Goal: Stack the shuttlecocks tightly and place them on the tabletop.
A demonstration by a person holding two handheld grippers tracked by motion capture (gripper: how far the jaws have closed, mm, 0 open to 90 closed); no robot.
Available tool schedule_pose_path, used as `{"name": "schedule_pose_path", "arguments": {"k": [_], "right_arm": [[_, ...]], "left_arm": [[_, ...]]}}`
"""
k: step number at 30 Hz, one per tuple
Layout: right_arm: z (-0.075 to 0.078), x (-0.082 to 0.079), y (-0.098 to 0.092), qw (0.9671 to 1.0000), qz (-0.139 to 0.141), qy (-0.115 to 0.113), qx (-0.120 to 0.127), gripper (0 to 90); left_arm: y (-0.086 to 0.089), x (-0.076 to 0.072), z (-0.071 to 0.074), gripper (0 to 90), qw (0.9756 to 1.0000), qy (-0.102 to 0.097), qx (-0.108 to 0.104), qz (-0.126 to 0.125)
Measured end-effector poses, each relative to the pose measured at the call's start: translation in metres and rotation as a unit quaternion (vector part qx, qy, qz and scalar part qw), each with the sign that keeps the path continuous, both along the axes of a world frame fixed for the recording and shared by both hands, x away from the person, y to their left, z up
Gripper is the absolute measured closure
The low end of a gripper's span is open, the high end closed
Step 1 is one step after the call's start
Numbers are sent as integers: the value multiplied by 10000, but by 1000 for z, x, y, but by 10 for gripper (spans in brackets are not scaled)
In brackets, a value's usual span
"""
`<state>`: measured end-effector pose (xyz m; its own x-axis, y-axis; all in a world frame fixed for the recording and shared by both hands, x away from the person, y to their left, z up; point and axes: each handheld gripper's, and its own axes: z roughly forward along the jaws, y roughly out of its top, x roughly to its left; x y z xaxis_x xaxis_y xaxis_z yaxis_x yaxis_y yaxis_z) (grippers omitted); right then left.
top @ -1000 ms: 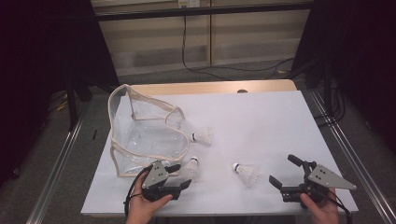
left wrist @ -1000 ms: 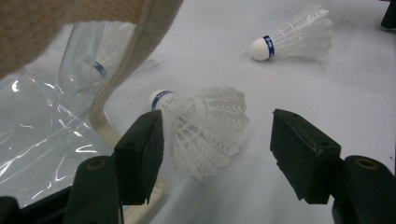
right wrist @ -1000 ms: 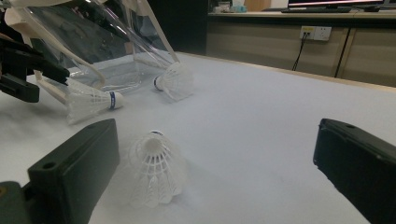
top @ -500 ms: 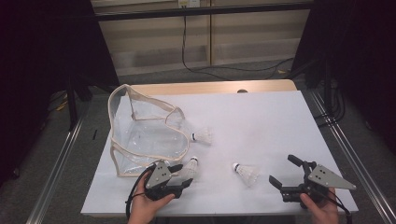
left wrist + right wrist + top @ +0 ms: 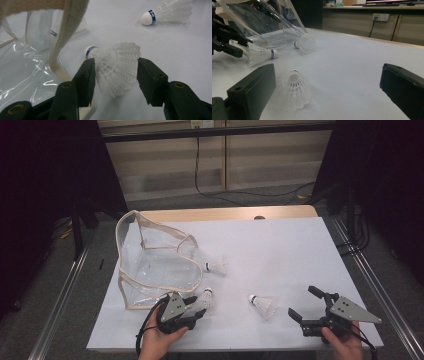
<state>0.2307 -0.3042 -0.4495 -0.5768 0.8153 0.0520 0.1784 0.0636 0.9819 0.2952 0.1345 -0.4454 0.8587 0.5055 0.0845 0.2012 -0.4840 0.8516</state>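
Lying just beside the clear pouch's rim, the near shuttlecock sat between the left gripper's jaws, which stood apart around its feathers, not yet pinching. Right gripper waited wide, well away from the pouch. Judged step: the grasp; next, a gentle squeeze, then a lift toward the pouch mouth

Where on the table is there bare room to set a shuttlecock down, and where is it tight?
Free: the wide far-right stretch of the white table, beyond the middle shuttlecock and right of the clear bag. Crowded: the near-left, where the left gripper straddles a shuttlecock beside the bag's rim, another shuttlecock just beyond.
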Motion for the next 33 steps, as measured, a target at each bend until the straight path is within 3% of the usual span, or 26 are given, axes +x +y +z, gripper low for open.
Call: {"name": "schedule_pose_path", "arguments": {"k": [6, 9, 10, 14, 19, 24, 33], "right_arm": [[0, 0, 0, 10000, -1, -3, -6, 0], [1, -1, 0, 10000, -5, -14, 5, 0], [0, -1, -1, 10000, -9, -8, 4, 0], [1, -1, -1, 10000, -12, -19, -4, 0], [1, -1, 0, 10000, -7, -13, 11, 0], [2, -2, -1, 10000, -15, -23, 5, 0], [2, -2, -1, 10000, -6, -43, 4, 0]], "left_arm": [[-3, 2, 1, 594, 9998, -105, 100, 125], [-3, 3, 1, 719, 9996, -145, 200, 148], [-3, 2, 2, 810, 9994, -192, 259, 157], [-3, 1, 2, 900, 9994, -172, 270, 117], [-2, -3, 4, 900, 9995, -137, 194, 200], [-5, -10, 9, 900, 9996, -187, -158, 164], [-9, -14, 16, 900, 9989, -99, -450, 106]]}}
